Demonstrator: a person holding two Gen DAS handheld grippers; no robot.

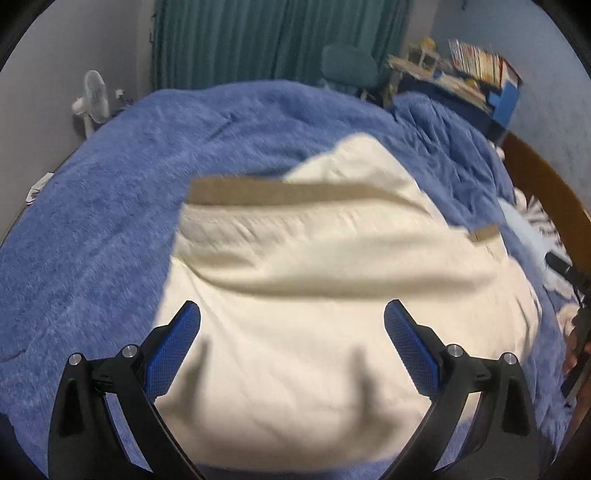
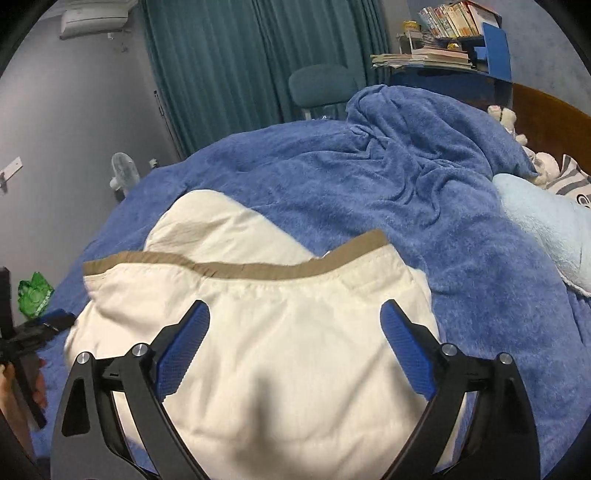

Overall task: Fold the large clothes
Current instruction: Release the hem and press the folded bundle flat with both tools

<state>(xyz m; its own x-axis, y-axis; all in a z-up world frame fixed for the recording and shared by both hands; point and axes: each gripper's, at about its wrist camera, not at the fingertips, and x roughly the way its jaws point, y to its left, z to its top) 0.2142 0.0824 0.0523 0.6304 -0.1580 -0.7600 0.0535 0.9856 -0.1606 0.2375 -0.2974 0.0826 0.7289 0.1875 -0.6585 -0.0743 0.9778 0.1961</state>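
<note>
A cream garment (image 1: 295,258) with a tan band (image 1: 280,194) along its far edge lies folded over on the blue blanket (image 1: 92,221). My left gripper (image 1: 291,306) hovers open over its near part, the blue pads wide apart with nothing between them. In the right wrist view the same garment (image 2: 295,350) and its tan band (image 2: 240,269) lie under my right gripper (image 2: 295,304), which also stands open and holds nothing. Both grippers cast shadows on the cloth. A hand with the other gripper shows at each view's edge.
The blue blanket (image 2: 406,177) is bunched up toward the wooden headboard (image 2: 546,107). A light blue pillow (image 2: 546,229) and stuffed toys (image 2: 506,118) lie at the right. Behind the bed stand a chair (image 2: 321,86), teal curtains (image 2: 240,55), a fan (image 2: 123,173) and a shelf of books (image 2: 454,33).
</note>
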